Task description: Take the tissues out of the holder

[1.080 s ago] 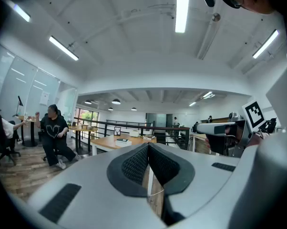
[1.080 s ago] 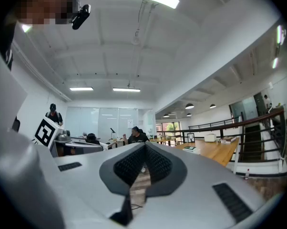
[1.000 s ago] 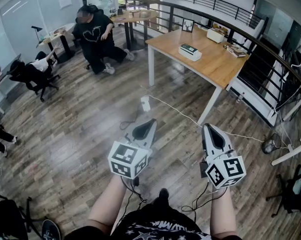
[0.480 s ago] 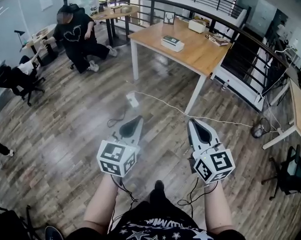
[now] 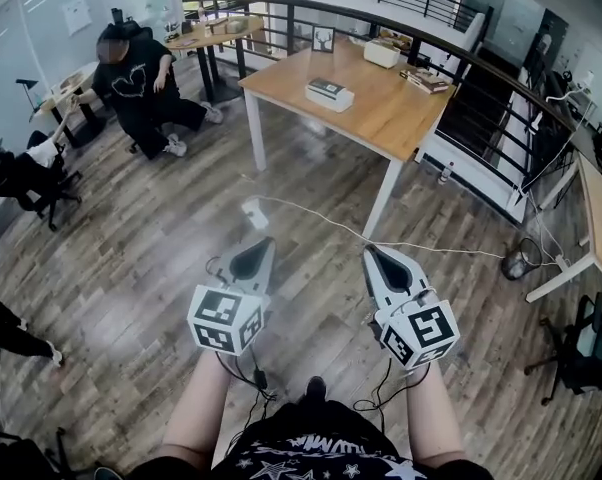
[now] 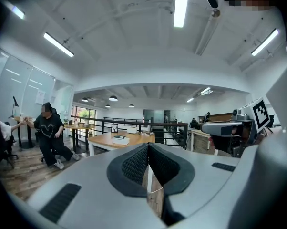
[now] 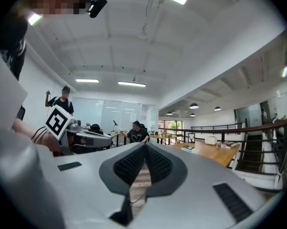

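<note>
Since the earlier frames the head view had advanced toward the desk (image 5: pixel 386 118), which now lay nearer and further left. Both grippers had also drifted slightly left and down in the picture.

Left gripper (image 5: pixel 263 245): held out low over the wooden floor (image 5: pixel 131 258), pointing toward the desk. Its jaws were together with nothing between them, and its own view showed the ribbed pads (image 6: pixel 136 163) meeting at the tip.

Right gripper (image 5: pixel 370 253): level with the left gripper and just beside it. Its jaws were likewise closed on nothing, with the pads (image 7: pixel 158 163) meeting at the tip in its own view.

Holder (image 5: pixel 329 92): a white box with a dark top, standing on the left part of the desk. It was well apart from both grippers and untouched, and its contents were too small to make out. In the left gripper view the holder (image 6: pixel 120 139) appeared above and left of the jaw tips. In the right gripper view it (image 7: pixel 187 148) lay to their right.

Surroundings: a white cable (image 5: pixel 321 216) ran across the floor between the grippers and the desk, ending at a white block (image 5: pixel 253 211). A seated person (image 5: pixel 139 83) in black was at far left, beside a second desk (image 5: pixel 216 30). A dark railing (image 5: pixel 451 38) ran behind the desk.
</note>
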Motion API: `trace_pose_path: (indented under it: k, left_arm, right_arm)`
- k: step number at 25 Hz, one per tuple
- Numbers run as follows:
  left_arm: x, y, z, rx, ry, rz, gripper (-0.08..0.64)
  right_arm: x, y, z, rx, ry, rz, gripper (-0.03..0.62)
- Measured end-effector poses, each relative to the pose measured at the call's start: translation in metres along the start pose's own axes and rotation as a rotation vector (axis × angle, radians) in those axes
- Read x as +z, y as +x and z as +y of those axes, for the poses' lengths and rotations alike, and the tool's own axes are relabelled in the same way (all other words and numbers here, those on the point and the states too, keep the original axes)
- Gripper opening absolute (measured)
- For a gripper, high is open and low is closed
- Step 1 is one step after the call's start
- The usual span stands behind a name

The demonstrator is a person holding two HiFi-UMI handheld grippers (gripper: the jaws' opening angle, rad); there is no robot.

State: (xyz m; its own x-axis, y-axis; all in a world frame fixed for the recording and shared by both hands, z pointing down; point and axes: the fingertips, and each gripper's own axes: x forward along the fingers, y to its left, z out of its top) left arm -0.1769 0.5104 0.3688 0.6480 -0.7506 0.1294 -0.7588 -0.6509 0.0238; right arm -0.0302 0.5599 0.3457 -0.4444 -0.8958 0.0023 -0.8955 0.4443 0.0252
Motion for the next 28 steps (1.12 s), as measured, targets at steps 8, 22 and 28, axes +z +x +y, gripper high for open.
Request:
trace_pose_path:
  k: [8,22,28]
  left_arm:
    - [0.011,0.068,0.018,0.037,0.04,0.014,0.012]
    - [0.013,0.21,0.1,0.02,0.04,0.013,0.012]
    - [0.028,0.279,0.153,-0.001,0.03,0.021,0.012]
  right_arm:
    - [-0.018,0.05,-0.046,0.12,-0.078,0.031,0.018]
    - [-0.042,0.168,-0.165,-0.002,0.015,0.033,0.018]
    - [-0.034,0.237,-0.209,-0.038,0.044,0.041,0.018]
